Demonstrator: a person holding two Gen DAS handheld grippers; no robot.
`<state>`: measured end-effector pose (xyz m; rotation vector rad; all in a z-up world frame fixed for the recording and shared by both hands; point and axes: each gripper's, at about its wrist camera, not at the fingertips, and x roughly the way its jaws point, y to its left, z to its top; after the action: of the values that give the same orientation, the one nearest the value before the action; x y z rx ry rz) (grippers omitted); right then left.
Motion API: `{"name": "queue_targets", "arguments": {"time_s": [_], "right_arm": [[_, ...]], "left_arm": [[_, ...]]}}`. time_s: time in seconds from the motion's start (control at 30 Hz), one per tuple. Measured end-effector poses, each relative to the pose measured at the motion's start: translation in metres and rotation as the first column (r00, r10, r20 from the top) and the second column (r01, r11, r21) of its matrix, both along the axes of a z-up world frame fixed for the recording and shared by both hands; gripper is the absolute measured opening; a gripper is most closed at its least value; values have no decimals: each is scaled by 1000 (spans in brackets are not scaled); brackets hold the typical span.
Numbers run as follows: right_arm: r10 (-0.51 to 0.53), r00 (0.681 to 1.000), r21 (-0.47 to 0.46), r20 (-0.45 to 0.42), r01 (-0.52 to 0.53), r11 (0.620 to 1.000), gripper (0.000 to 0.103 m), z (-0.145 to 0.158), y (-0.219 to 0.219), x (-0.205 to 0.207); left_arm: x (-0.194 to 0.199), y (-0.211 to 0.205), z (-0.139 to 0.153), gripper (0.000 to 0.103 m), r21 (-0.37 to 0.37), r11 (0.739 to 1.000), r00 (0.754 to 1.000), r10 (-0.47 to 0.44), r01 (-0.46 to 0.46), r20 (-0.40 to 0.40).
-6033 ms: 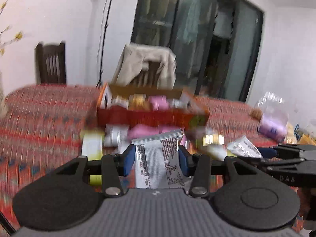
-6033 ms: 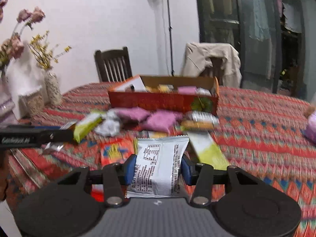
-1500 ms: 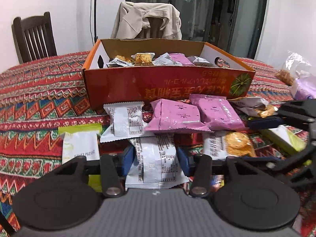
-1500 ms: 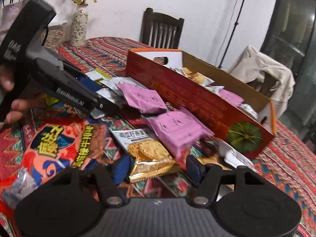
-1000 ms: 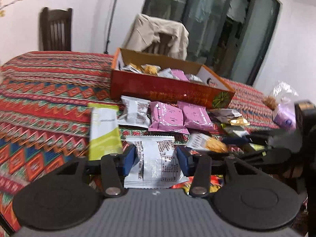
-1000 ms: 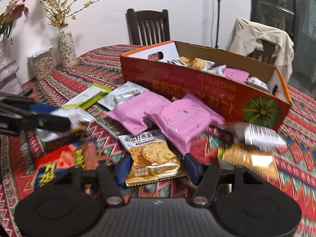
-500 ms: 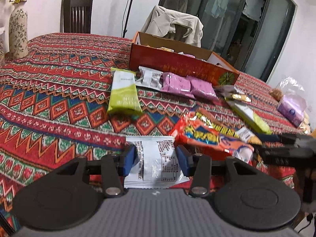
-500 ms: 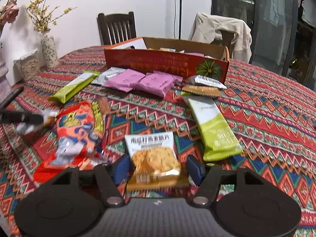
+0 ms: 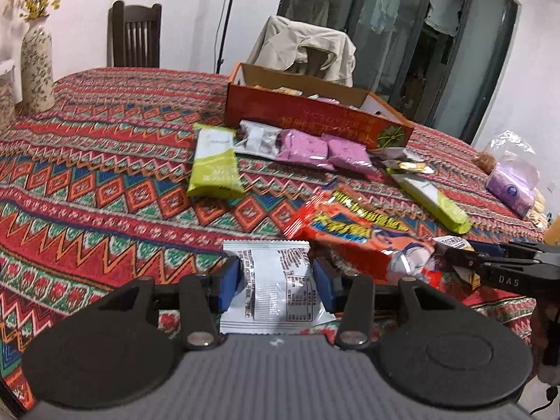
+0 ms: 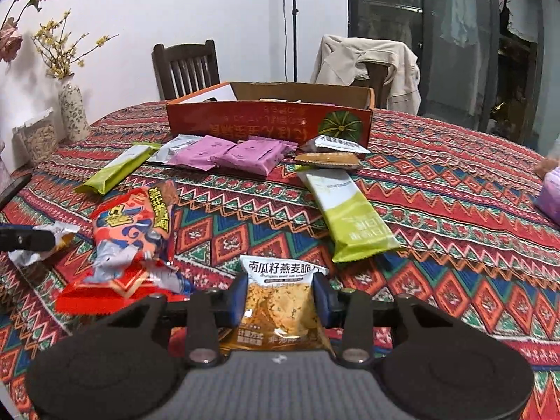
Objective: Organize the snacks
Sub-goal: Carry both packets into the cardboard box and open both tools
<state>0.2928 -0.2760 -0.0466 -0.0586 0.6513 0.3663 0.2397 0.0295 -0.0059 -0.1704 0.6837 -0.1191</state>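
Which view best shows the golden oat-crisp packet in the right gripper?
The right wrist view: the oat-crisp packet faces the camera, printed front readable, clamped by the right gripper. The left wrist view shows only a packet corner at that gripper's tip.

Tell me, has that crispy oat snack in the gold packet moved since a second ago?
Yes. The gold oat packet lay close to the orange box; now it sits far back from it, pinched in the right gripper, whose jaws have just been closing on it.

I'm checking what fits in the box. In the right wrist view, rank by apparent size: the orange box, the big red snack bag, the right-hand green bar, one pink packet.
1. orange box
2. big red snack bag
3. green bar
4. pink packet

The bag and bar lie nearer the camera, so their real sizes are unsure.
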Motion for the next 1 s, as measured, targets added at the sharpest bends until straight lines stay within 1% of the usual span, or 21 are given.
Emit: {"name": "queue_targets", "arguments": {"time_s": [0.1,0.23,0.37,0.43,0.5,0.57,0.6,0.63,0.7,0.77,0.87,0.93,1.0], "right_arm": [[1,1000,15,23,-1,1000,38,6,-2,-6],[4,998,65,55,-8,998,38,18,-7,-7],[41,995,139,91,-53,989,38,38,-13,9],[48,991,151,124,-67,986,38,53,-13,23],[61,985,145,159,-85,986,38,70,-9,43],[92,976,134,197,-120,984,38,89,-1,71],[119,973,128,198,-146,981,38,98,5,89],[140,971,122,196,-166,979,38,105,11,108],[160,970,95,186,-179,979,38,115,29,151],[174,973,96,149,-189,977,38,118,48,193],[171,984,123,55,-177,977,38,108,78,259],[158,987,130,-7,-156,979,38,95,99,297],[149,986,138,-80,-137,981,38,78,115,329]], "left_arm": [[2,-4,7,47,0,1000,1000,-17,17,19],[14,-4,20,47,-16,999,998,-41,42,47],[46,0,48,47,-30,996,988,-81,86,135],[69,-1,63,47,-12,995,981,-92,95,173],[99,-1,77,47,-10,992,973,-117,122,199],[141,-1,89,47,-24,990,971,-134,141,199],[162,-2,93,47,-26,988,971,-142,150,191],[183,-4,95,47,-20,987,970,-154,161,187],[222,-7,94,47,-3,989,976,-144,147,165],[268,-9,87,47,15,992,984,-128,127,122],[317,-7,68,47,32,995,993,-99,97,57],[337,-6,53,47,61,995,996,-85,83,29],[344,0,41,47,87,995,999,-48,47,12]]}}
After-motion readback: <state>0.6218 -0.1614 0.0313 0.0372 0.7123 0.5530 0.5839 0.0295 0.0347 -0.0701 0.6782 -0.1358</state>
